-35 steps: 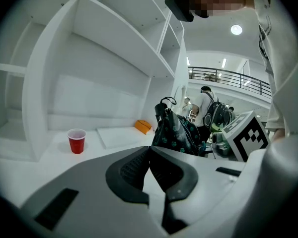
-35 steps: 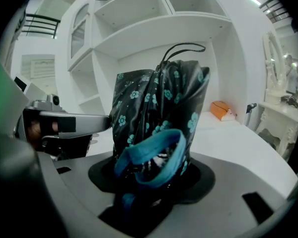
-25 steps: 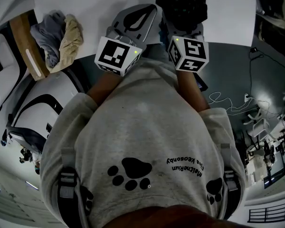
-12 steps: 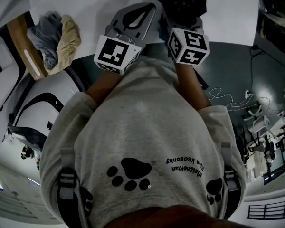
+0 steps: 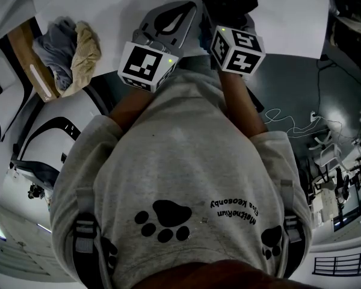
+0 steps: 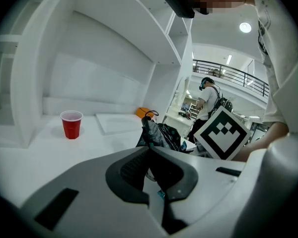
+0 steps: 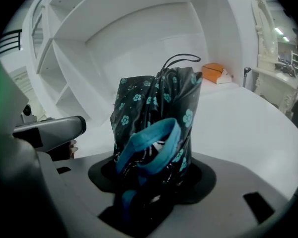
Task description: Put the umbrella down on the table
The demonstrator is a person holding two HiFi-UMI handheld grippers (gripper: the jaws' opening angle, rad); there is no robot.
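The umbrella (image 7: 156, 113) is folded up, dark with small teal flowers and a blue strap looped across its lower half. It sits in the right gripper (image 7: 154, 180), whose jaws are clamped on its near end. Its long axis runs straight out along those jaws, away from the person. In the right gripper view it rises from the bottom centre of the frame to the upper middle, with the thin cord loop at the far tip. It is held over the white table (image 7: 248, 118) (whether any part touches the surface, I cannot tell).

In the head view the bundle shows at the top edge, right of centre, just beyond the right gripper's marker cube.

The left gripper (image 6: 151, 150) is just beside it, towards the left of that frame. Its jaws are closed tip to tip with nothing gripped between them. In the left gripper view the umbrella shows past those tips, at mid-frame.

Further out on the table, a red cup (image 6: 71, 124) stands upright at the left of the left gripper view, against the white shelving (image 6: 89, 48). An orange object (image 6: 145, 113) lies near the centre. A pile of cloth (image 5: 72, 44) lies at the upper left of the head view.
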